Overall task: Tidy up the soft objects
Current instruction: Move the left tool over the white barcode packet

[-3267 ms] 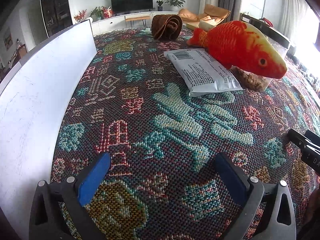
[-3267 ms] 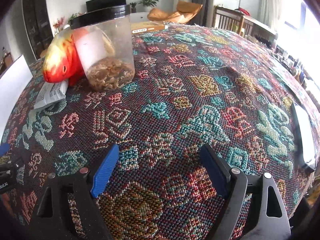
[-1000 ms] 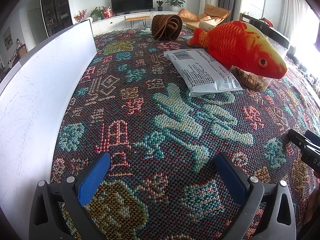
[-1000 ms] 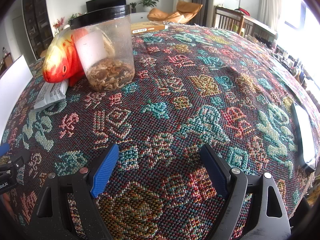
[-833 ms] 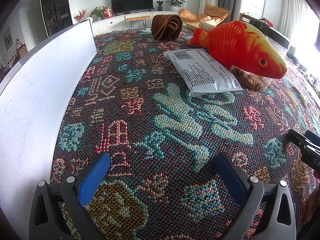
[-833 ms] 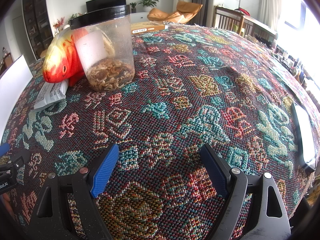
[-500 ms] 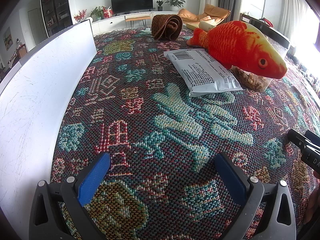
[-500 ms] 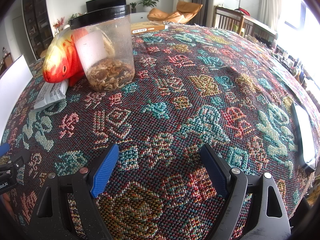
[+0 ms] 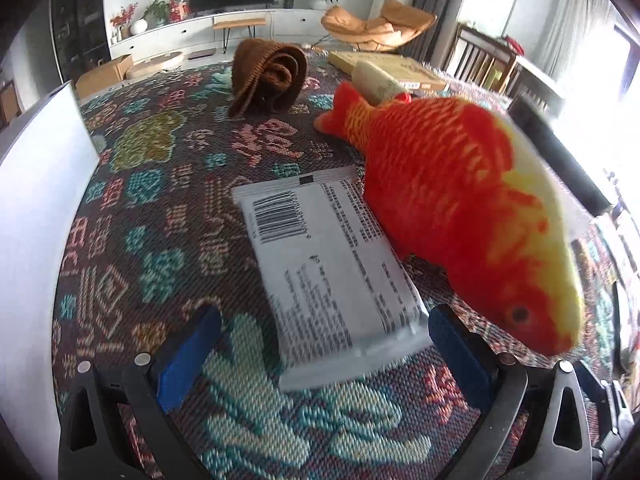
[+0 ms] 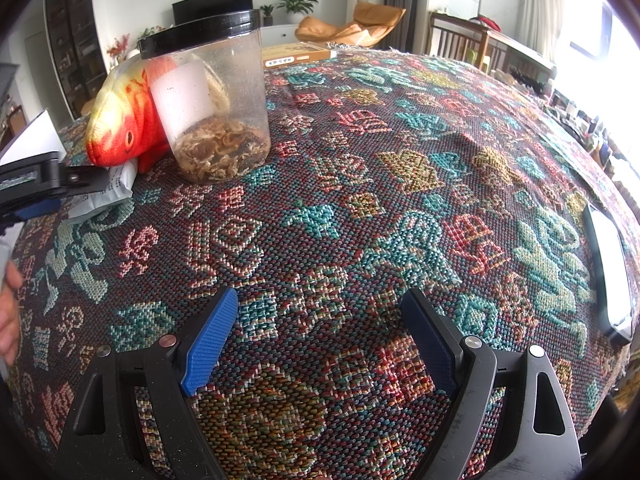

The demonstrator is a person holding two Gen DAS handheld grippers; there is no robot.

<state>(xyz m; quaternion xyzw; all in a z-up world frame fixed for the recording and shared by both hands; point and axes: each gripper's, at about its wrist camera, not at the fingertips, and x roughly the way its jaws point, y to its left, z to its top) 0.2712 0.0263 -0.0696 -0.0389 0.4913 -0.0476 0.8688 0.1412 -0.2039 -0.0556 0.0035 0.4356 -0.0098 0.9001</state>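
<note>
Patterned tablecloth [image 10: 360,184], lidded jar [image 10: 208,100] holding dried bits; both tools [image 9: 324,348] [image 10: 320,332] spread, empty

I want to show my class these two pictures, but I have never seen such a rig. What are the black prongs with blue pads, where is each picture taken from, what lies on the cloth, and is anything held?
There is no robot here: a person holds a two-finger gripper in each hand, and a fisheye camera on each looks forward along its fingers. One picture is from the left gripper, the other from the right gripper. Both are open and hold nothing. On the patterned cloth lie a plush fish, a white packet beside it, a brown roll farther back, and a clear jar with a black lid. The left gripper's fingers flank the packet's near end.
</note>
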